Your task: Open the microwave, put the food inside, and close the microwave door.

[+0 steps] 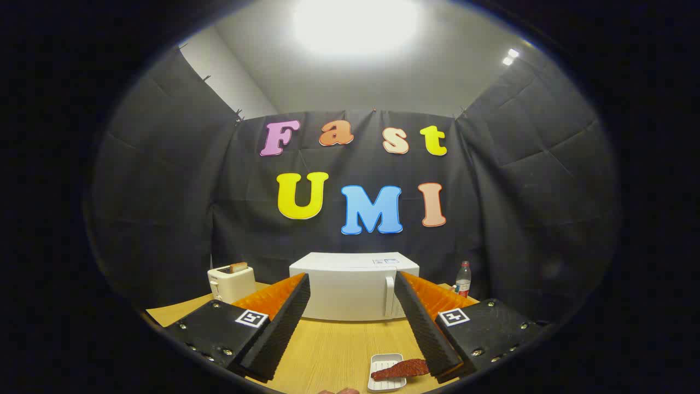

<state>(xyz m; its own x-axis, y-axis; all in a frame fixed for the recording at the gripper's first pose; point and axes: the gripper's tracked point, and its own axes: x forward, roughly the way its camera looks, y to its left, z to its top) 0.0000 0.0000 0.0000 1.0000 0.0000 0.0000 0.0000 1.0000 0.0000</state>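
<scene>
A white microwave (350, 287) stands at the back of the wooden table (333, 350), its door shut and its vertical handle (390, 295) on the right side of the door. My gripper (353, 287) is open, with nothing between its fingers, and the microwave sits beyond them, framed by the gap. A small white ribbed dish (385, 372) lies on the table close in, beside the right finger (424, 323). A reddish-brown strip of food (399, 369) rests across the dish, and its right end is hidden behind that finger.
A white toaster (231, 282) with a slice of bread in it stands left of the microwave. A plastic bottle (463, 279) with a red cap stands to the microwave's right. Black cloth walls close in the table on three sides.
</scene>
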